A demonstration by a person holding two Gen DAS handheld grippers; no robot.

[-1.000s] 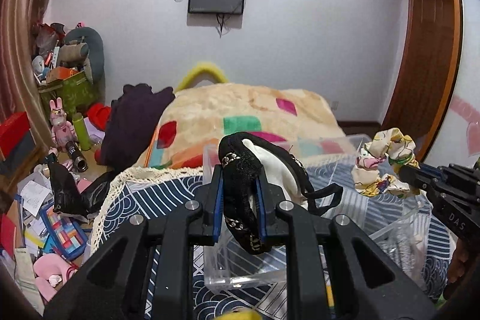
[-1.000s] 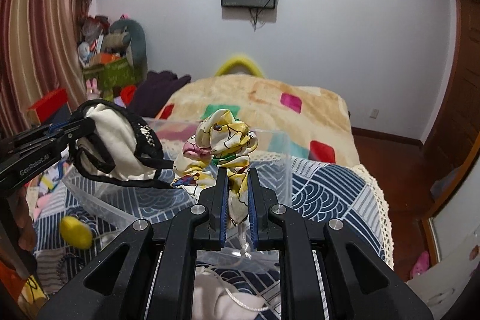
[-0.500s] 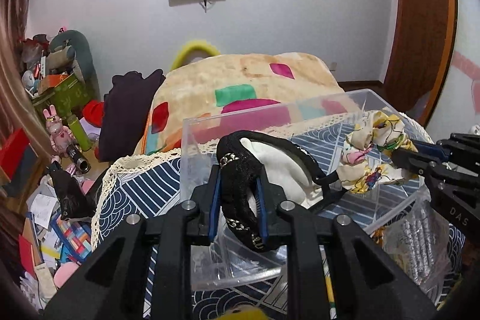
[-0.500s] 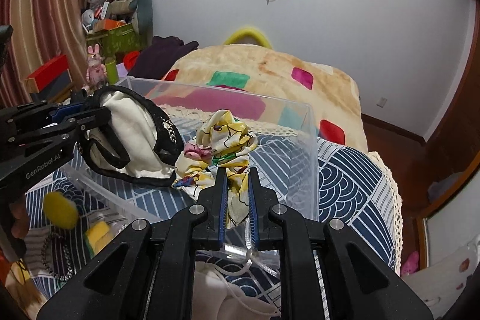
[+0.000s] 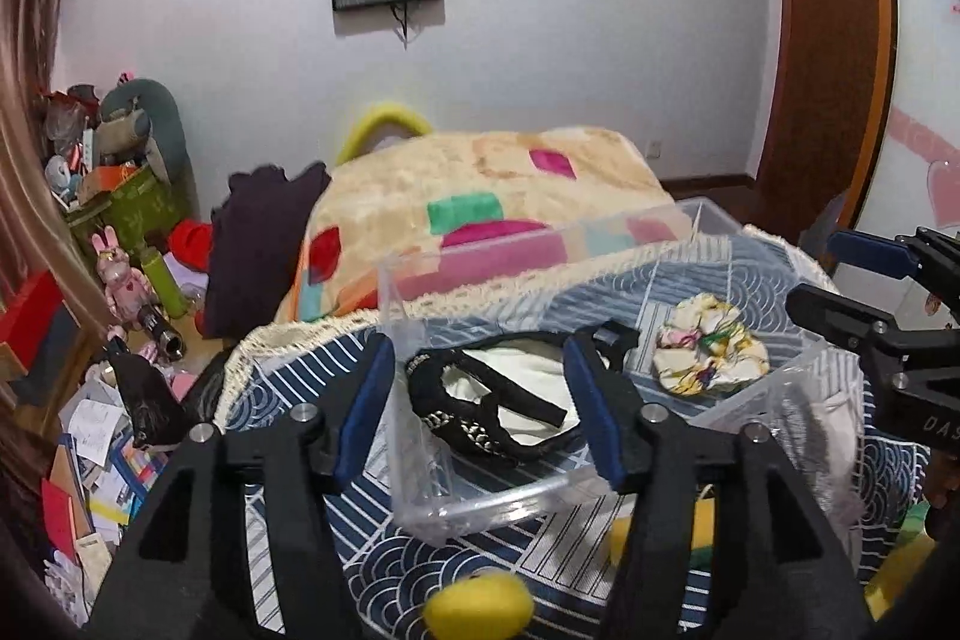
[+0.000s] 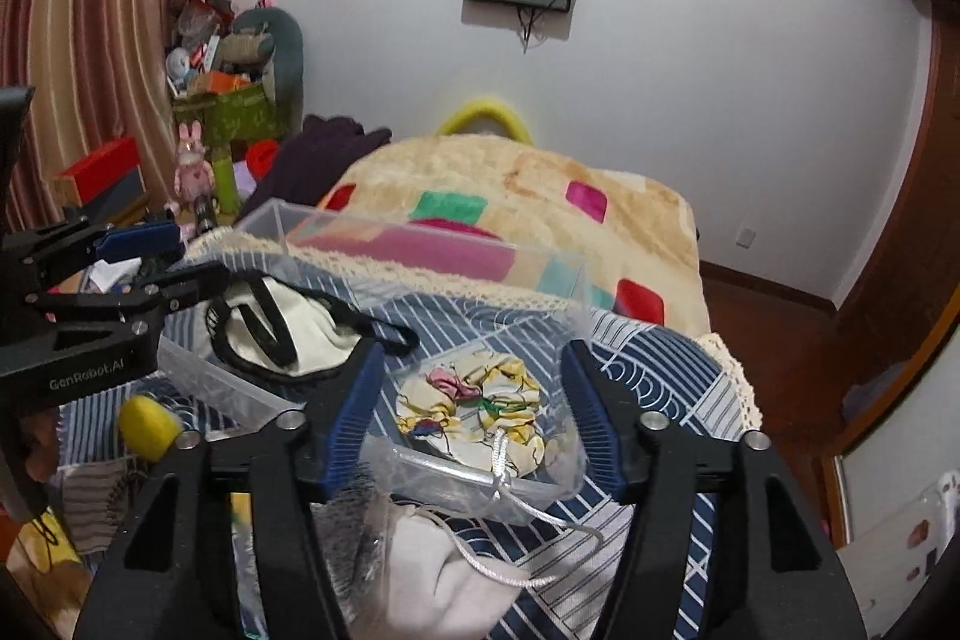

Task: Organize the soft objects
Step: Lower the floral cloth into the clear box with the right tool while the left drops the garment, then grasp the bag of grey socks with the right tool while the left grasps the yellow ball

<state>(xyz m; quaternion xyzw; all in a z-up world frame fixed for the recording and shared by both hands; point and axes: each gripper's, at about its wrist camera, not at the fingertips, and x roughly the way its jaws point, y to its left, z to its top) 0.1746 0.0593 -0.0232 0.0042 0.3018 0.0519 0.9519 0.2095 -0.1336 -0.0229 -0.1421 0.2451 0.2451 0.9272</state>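
Note:
A clear plastic box point(image 5: 414, 316) point(image 6: 420, 244) stands on the blue patterned cloth. Inside it lie a black headband with a cream cloth point(image 5: 498, 400) point(image 6: 288, 334) on the left and a floral yellow scrunchie point(image 5: 711, 352) point(image 6: 474, 403) on the right. My left gripper point(image 5: 480, 400) is open and empty just above the headband. My right gripper point(image 6: 471, 400) is open and empty above the scrunchie. Each gripper also shows in the other's view, the right one point(image 5: 840, 280) and the left one point(image 6: 162, 262).
A yellow ball point(image 5: 480, 604) point(image 6: 147, 424) lies on the cloth near the box front. A white drawstring pouch point(image 6: 456, 574) and a grey knit item point(image 5: 798, 436) lie beside the box. A patchwork blanket point(image 5: 480, 184) lies behind. Clutter fills the floor at left point(image 5: 90, 400).
Both grippers have opened and let go: the headband and the scrunchie have dropped into the clear box. Both grippers have pulled back slightly.

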